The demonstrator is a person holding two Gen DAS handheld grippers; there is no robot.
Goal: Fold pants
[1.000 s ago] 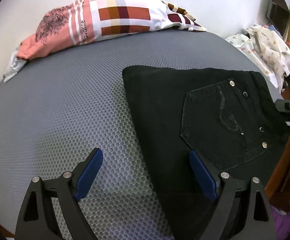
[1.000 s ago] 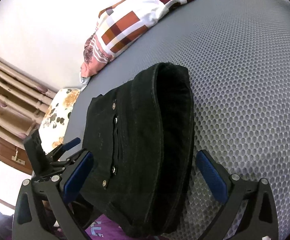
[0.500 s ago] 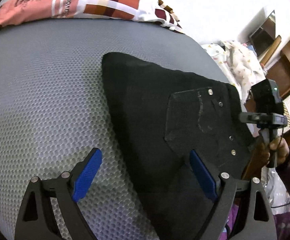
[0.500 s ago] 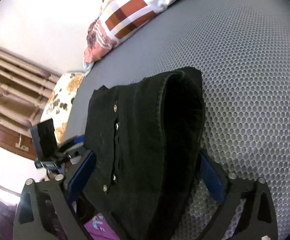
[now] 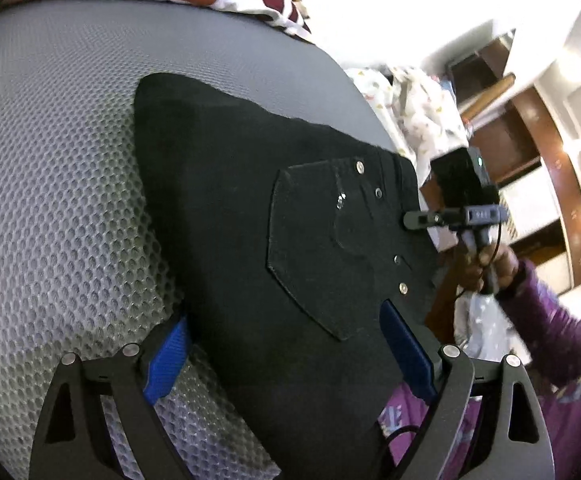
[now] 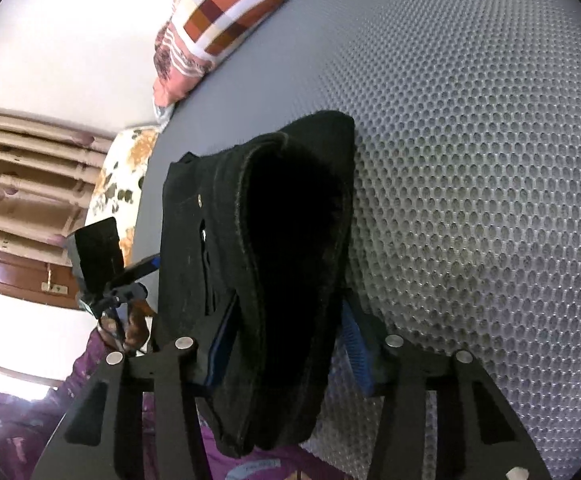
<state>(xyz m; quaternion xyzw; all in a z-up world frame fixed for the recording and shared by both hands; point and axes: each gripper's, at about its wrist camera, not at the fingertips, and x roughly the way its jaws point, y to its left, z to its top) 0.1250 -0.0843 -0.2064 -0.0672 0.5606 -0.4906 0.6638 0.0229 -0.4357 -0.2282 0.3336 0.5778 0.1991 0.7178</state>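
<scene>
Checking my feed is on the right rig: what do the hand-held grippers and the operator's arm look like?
Each hand-held gripper, left and right, has black triangulated finger frames with silver rivets and blue ribbed pads. The right one carries a black boxy camera block with a thin black cable. The hand wears a purple patterned sleeve.

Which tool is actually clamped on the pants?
The right tool: it pinches the folded black pants. The left tool just straddles them, wide open.
</scene>
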